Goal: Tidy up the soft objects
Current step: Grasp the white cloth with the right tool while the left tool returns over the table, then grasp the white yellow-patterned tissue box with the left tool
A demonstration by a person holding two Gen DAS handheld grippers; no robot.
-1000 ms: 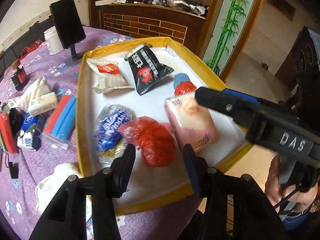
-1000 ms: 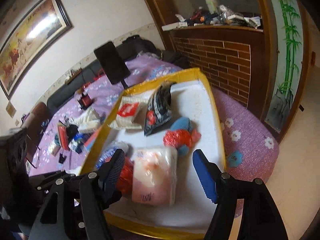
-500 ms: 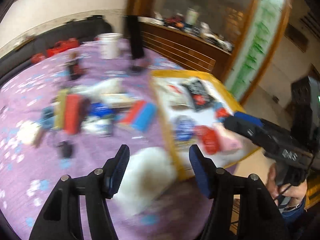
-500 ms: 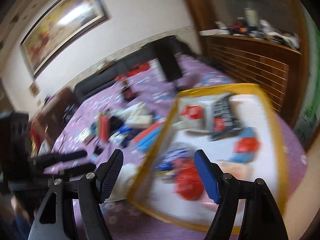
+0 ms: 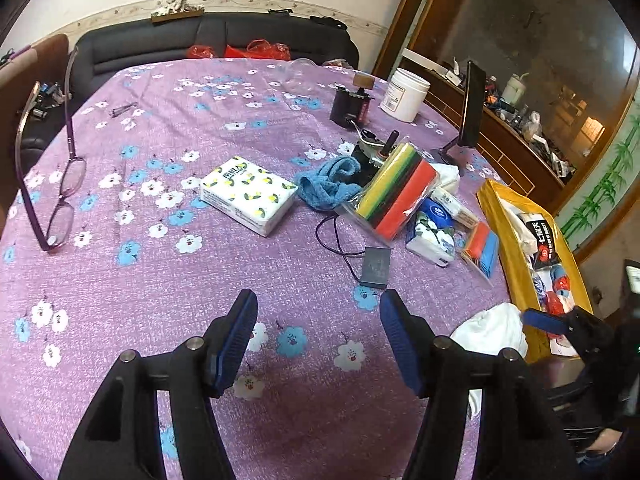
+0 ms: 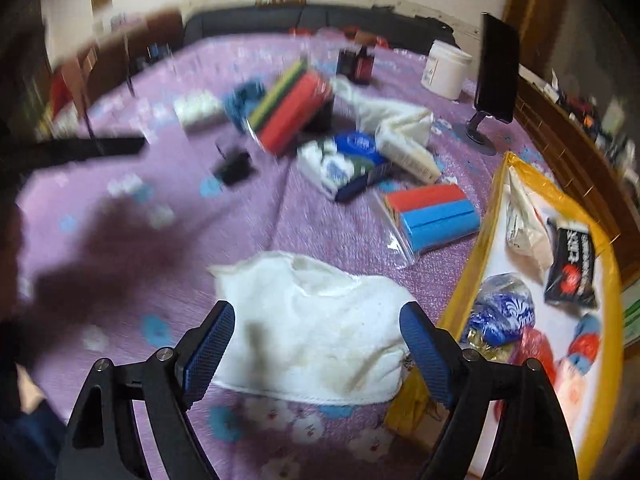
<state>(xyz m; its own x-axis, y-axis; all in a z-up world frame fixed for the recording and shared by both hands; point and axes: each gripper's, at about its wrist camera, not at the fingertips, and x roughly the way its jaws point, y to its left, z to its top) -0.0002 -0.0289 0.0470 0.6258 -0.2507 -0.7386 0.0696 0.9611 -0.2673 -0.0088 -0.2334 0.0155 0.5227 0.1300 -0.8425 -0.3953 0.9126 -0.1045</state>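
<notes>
While both tools are hanging above the purple flowered tablecloth (image 5: 168, 280), neither is gripping anything: the left gripper (image 5: 318, 336) is spread wide over bare cloth, and the right gripper (image 6: 316, 350) is spread just as wide with the white towel (image 6: 316, 320) lying between and beyond its blue pads. The towel is sitting crumpled on the cloth just beside the yellow-rimmed tray (image 6: 472, 280), which is already holding a blue patterned bag (image 6: 502, 310), a black snack packet (image 6: 572, 268) and a red bundle (image 6: 534, 350). Other soft things are waiting further back: a tissue pack (image 5: 248, 196), a blue cloth (image 5: 332, 184), a bag of coloured sponges (image 5: 396, 196) and a red and blue sponge pair (image 6: 434, 214).

Judging from this, the towel is looking like the next thing to go into the tray. The risk is lying in the towel's limpness: a pinch on one fold may be lifting only a corner, so the rest would be dragging, catching the tray's rim or shoving it toward the table edge close by. The right view is blurring, so closing mid-swing may be missing the fabric entirely. A cabled black box (image 5: 376, 266) is lying near the left tool and may be snagging on a low sweep
</notes>
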